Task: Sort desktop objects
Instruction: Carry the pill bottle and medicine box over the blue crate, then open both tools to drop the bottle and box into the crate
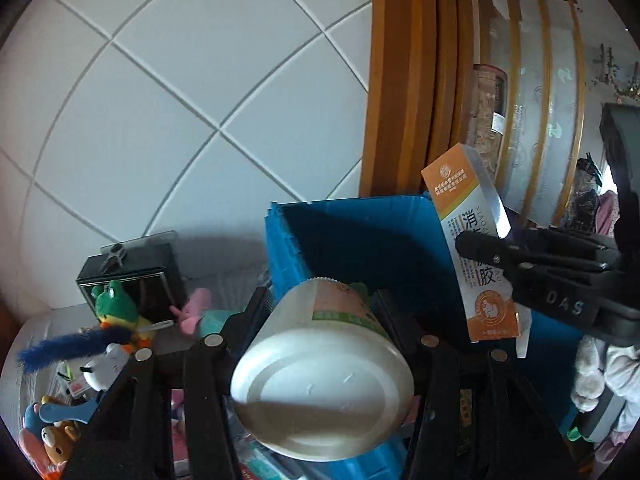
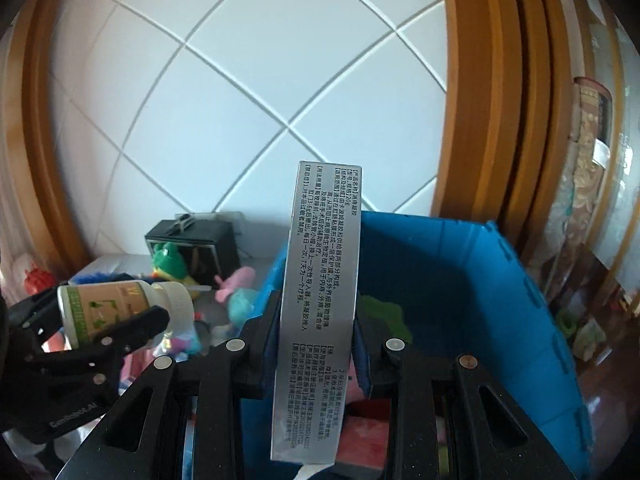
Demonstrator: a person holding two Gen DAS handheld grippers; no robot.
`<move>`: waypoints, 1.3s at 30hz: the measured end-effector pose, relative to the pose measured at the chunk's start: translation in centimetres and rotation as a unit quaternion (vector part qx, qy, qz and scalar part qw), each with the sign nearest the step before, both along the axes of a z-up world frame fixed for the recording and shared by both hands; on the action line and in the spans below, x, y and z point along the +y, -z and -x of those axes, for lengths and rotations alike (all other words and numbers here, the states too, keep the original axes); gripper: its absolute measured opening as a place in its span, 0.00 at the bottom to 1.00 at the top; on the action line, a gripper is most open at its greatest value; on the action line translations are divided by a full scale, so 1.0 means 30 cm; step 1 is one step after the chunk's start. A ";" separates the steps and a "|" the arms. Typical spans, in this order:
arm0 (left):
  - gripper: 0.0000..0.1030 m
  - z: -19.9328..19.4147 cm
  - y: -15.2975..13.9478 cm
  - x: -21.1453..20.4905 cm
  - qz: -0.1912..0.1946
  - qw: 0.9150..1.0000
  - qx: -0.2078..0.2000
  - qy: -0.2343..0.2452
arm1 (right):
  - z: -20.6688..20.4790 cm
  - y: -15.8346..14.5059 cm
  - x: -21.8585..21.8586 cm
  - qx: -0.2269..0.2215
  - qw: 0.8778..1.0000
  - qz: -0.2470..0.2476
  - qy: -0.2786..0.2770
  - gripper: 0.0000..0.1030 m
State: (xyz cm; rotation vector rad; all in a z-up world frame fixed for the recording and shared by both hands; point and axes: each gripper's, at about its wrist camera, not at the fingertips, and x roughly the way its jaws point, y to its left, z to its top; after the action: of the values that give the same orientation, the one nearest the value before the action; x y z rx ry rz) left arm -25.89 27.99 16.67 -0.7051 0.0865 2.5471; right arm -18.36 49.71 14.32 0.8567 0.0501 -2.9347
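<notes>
White tiled wall (image 1: 180,112) behind, wooden door frame (image 2: 480,100) at right, glass-panelled wooden door (image 1: 536,92) beyond, rolled patterned fabric (image 2: 588,152) leaning alongside.

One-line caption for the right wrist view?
Right tool grips a silver carton above the blue bin; left tool holds a white bottle.

Both views are bright with cool daylight. The white tiled wall (image 1: 180,100) is evenly lit, its grout lines bending strongly toward the dark round edges — fisheye distortion. Below the wall, the blue bin (image 1: 360,240) holds a hard diagonal shadow inside. The white bottle (image 1: 324,380) base is half lit, half shaded. Far clutter is soft, slightly blurred.
</notes>
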 end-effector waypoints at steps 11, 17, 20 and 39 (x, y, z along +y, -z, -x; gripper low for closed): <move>0.50 0.301 0.189 0.567 0.095 0.980 -0.174 0.029 | 0.318 0.321 0.477 -0.169 0.983 0.010 0.076 0.29; 0.50 0.364 0.437 0.680 0.160 0.949 -0.270 0.034 | 0.400 0.523 0.576 -0.268 0.959 0.010 0.094 0.29; 0.50 0.379 0.528 0.675 0.168 0.925 -0.339 0.038 | 0.401 0.563 0.563 -0.294 0.951 -0.001 0.091 0.29; 0.86 0.395 0.615 0.664 0.218 0.905 -0.365 0.017 | 0.369 0.694 0.568 -0.372 0.920 -0.075 0.101 1.00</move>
State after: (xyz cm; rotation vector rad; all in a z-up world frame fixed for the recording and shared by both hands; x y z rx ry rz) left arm -37.72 47.91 -1.77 -1.7602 0.4122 2.0751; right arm -29.44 66.76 -6.50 2.0395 0.1420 -2.5751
